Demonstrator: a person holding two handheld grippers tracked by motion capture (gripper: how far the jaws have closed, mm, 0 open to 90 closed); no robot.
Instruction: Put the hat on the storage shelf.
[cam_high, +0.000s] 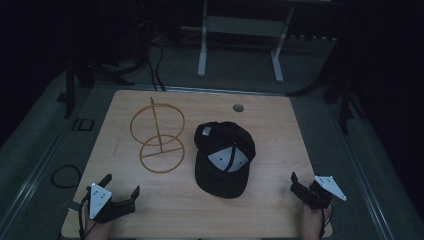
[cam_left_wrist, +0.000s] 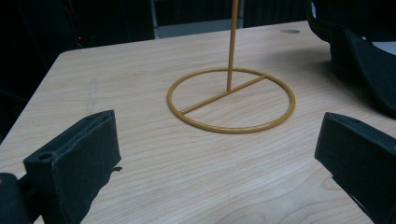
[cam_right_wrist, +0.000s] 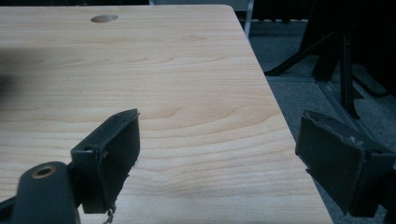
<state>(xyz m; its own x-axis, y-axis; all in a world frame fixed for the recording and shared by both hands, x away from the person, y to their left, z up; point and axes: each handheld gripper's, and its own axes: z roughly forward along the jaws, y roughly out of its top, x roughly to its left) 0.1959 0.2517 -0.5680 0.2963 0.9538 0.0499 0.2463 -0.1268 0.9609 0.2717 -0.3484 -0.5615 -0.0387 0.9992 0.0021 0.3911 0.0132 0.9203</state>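
A black cap (cam_high: 222, 172) lies upside down in the middle of the wooden table (cam_high: 280, 130), its white inner label showing. To its left stands a yellow wire stand (cam_high: 156, 125): a round base, an upright rod and a ring on top. My left gripper (cam_high: 121, 185) rests open near the table's front left corner, with nothing between its fingers. Its own view looks at the wire stand's base (cam_left_wrist: 232, 46), with the cap's edge (cam_left_wrist: 369, 60) at the right. My right gripper (cam_high: 302, 184) sits open and empty at the front right corner, over bare table (cam_right_wrist: 187, 93).
A round cable hole (cam_high: 238, 107) sits near the table's far edge. Beyond the table stands a white frame (cam_high: 240, 27). Black stand legs (cam_high: 345, 95) are on the floor at the right, and a coiled cable (cam_high: 65, 176) lies at the left.
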